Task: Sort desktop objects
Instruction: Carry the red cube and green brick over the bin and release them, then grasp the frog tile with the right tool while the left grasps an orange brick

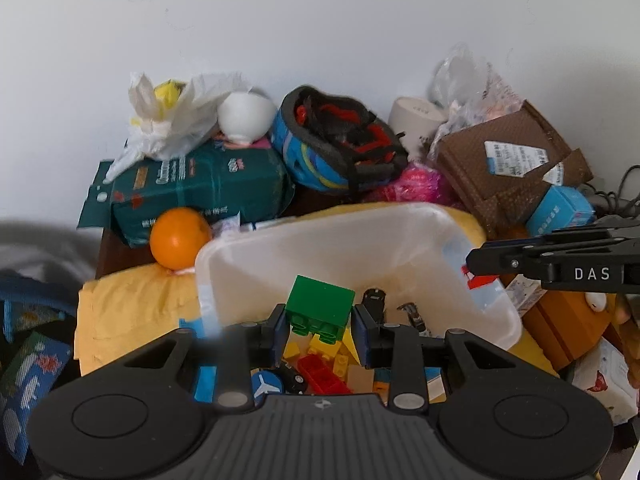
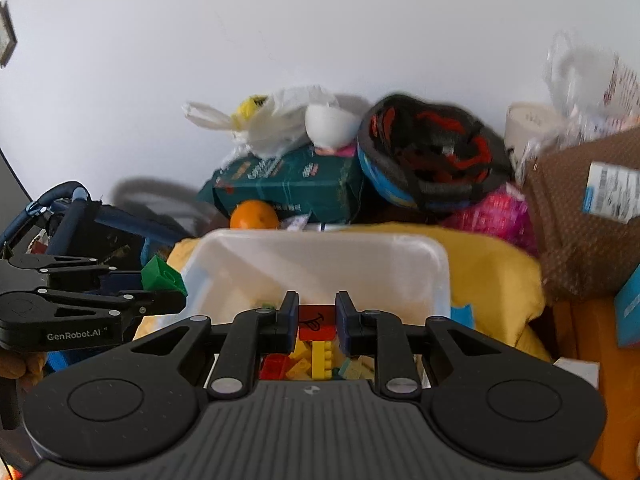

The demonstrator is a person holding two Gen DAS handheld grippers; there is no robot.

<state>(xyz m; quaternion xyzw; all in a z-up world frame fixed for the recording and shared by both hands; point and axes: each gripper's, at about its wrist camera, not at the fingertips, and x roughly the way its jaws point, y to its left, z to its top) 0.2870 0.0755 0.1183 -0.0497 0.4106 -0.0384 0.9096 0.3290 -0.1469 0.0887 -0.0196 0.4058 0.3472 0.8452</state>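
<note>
My left gripper (image 1: 320,322) is shut on a green toy brick (image 1: 320,302), held up above a translucent white plastic bin (image 1: 360,236). In the right wrist view that same green brick (image 2: 163,278) sticks out of the left gripper (image 2: 170,292) beside the bin's left wall (image 2: 200,272). My right gripper (image 2: 317,316) is shut on a small red brick (image 2: 317,322) with a black mark, over the bin. Loose yellow and red bricks (image 2: 312,360) lie in the bin below. The right gripper (image 1: 474,266) also enters the left wrist view from the right.
The bin rests on a yellow padded envelope (image 1: 132,312). Behind it, against the white wall, lie an orange (image 1: 180,238), a green tissue pack (image 1: 200,188), a blue helmet (image 1: 336,144), a white cup (image 1: 412,120) and a brown parcel (image 1: 508,168).
</note>
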